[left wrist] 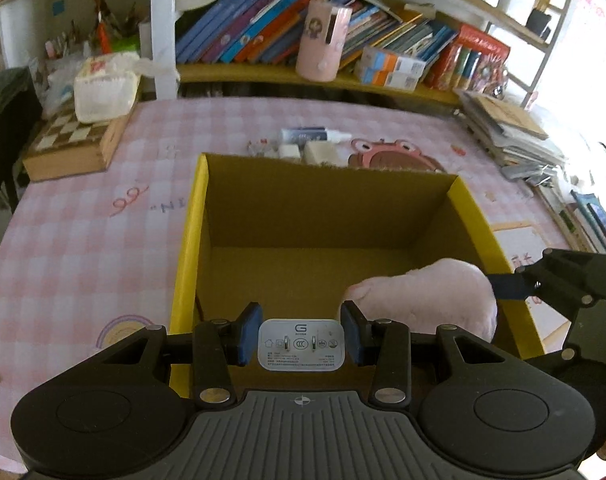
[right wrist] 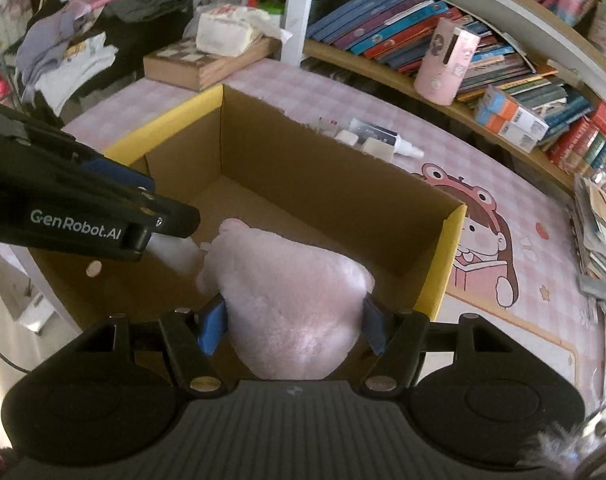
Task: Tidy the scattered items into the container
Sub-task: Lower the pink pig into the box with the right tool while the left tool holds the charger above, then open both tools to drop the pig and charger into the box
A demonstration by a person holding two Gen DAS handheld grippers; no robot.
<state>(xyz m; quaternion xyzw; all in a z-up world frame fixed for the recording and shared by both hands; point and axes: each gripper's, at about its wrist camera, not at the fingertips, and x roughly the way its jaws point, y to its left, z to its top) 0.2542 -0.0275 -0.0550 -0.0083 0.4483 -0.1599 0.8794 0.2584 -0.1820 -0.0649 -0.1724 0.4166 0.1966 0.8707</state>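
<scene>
An open cardboard box [left wrist: 327,216] with yellow rims stands on the pink checked table; it also shows in the right wrist view [right wrist: 343,184]. My left gripper [left wrist: 301,338] is shut on a white charger plug [left wrist: 301,345], held over the box's near edge. My right gripper [right wrist: 293,330] is shut on a pink plush toy [right wrist: 291,304], held over the box's inside. The plush [left wrist: 423,300] and the right gripper's fingers [left wrist: 511,285] show at the right of the left wrist view. The left gripper's fingers [right wrist: 115,184] enter the right wrist view from the left.
Behind the box lie a white tube [left wrist: 315,134], two white erasers [left wrist: 307,151] and a small wrapper [left wrist: 259,146]. A wooden chessboard box [left wrist: 73,144] with a tissue pack sits far left. A pink cup [left wrist: 323,42] and books fill the shelf. Stacked books [left wrist: 515,132] lie at the right.
</scene>
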